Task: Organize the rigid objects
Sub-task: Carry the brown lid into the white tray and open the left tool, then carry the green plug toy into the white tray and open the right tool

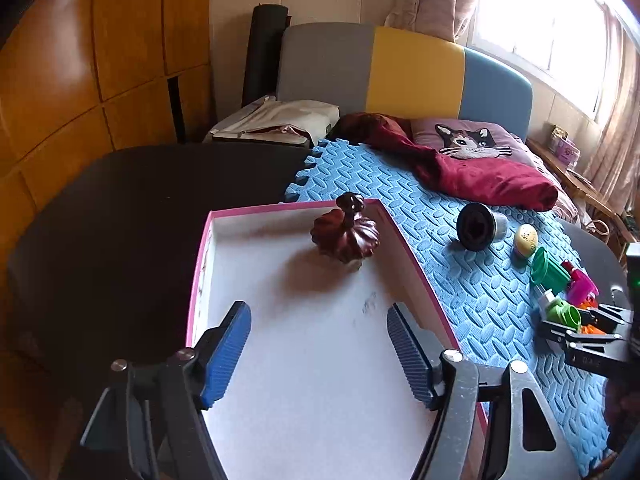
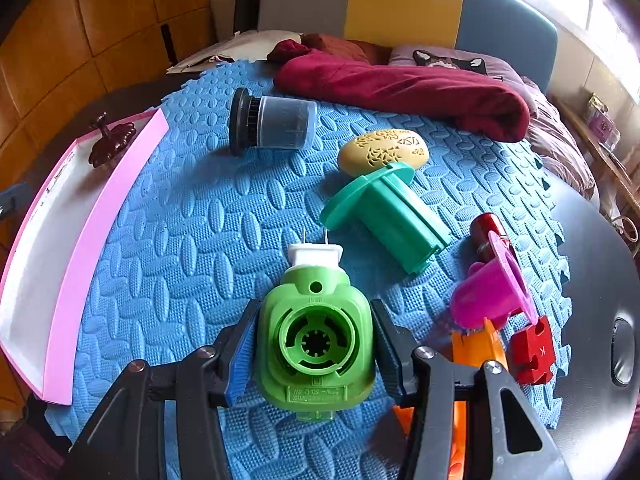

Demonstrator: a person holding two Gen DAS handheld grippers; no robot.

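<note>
Left tongs (image 1: 318, 354), released, over the pink box (image 1: 416, 276), lower centre; right tongs (image 2: 312, 350) grasp the green plug-in device (image 2: 316, 340), next due boxward.

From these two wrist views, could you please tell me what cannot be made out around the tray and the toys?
- Tray: near end cut off by the left wrist view's bottom edge.
- Orange piece: right wrist view, mostly behind the right hand-held gripper, which is shut on the green plug-in device.
- Device's embossed lettering: too small to read.
- Red tube: partly behind the magenta cup.
</note>
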